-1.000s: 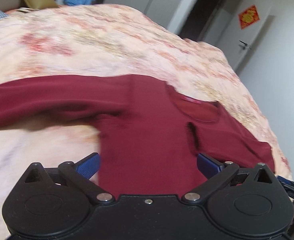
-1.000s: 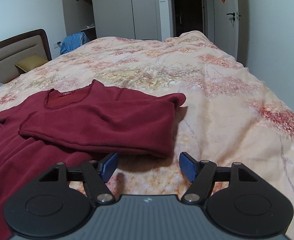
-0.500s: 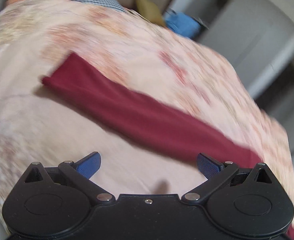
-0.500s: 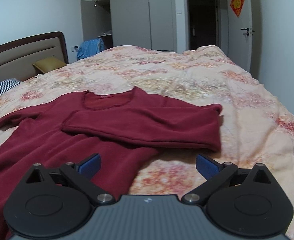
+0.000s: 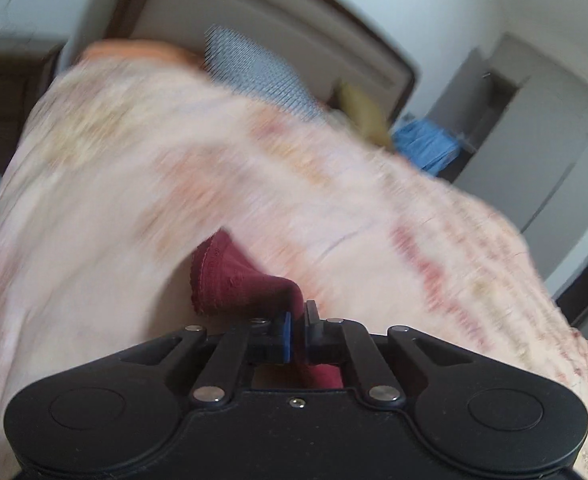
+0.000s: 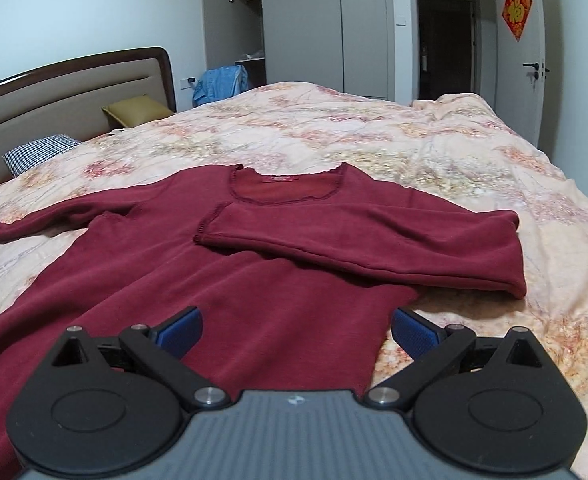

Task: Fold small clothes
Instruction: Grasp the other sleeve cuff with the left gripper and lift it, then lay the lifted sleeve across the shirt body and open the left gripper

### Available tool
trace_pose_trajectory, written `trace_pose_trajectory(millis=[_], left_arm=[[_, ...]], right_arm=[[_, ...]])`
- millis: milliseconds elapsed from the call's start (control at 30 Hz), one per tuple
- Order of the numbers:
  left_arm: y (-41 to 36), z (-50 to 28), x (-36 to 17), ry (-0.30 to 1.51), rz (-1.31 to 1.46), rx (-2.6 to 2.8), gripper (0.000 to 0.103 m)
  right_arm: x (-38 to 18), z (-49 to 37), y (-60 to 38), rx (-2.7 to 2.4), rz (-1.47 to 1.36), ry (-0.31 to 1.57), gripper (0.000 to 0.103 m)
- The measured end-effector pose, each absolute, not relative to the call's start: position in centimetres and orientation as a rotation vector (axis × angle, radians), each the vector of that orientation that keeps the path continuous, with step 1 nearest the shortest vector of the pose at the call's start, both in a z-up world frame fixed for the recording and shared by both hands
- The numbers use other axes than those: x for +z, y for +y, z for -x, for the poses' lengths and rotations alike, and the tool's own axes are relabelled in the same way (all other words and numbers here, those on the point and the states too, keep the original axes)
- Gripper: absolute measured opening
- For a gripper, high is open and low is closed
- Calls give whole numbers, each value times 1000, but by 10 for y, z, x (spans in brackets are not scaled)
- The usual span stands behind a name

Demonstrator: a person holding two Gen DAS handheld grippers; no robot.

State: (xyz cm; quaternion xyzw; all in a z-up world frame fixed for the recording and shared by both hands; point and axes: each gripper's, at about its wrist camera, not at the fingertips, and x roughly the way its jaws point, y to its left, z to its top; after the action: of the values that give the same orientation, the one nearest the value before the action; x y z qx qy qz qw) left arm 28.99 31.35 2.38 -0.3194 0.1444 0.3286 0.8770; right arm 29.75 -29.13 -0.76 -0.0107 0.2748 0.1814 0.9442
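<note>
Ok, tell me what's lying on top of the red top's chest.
One sleeve is folded across the chest of the red top, its cuff ending just below the neckline. The sleeve hides the part of the chest beneath it. The other sleeve stretches out sideways over the bedspread.

Left hand-held gripper [image 5: 297, 330]: jaws pinched together, blue pads nearly touching, clamped on a fold of dark red cloth that bunches just ahead of the tips and shows again behind them. Pitched down, view blurred. Right hand-held gripper [image 6: 296, 332]: jaws spread wide, blue pads well apart, nothing gripped between them, pitched down, sharp in view, linkage arms splayed outward.
</note>
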Motion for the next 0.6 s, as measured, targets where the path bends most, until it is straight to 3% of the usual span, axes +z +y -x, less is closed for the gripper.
trace_pose_trajectory(millis=[167, 333, 467, 600], left_arm=[[274, -330, 99, 167, 462, 536, 5], [182, -368, 166, 84, 215, 282, 5], [91, -395, 186, 98, 84, 112, 5], [8, -419, 174, 150, 59, -33, 5]], right_arm=[[-7, -297, -299, 368, 8, 546, 103], [-8, -298, -313, 356, -26, 533, 103], [-9, -299, -328, 345, -46, 527, 103], [-9, -299, -346, 330, -64, 520, 103]])
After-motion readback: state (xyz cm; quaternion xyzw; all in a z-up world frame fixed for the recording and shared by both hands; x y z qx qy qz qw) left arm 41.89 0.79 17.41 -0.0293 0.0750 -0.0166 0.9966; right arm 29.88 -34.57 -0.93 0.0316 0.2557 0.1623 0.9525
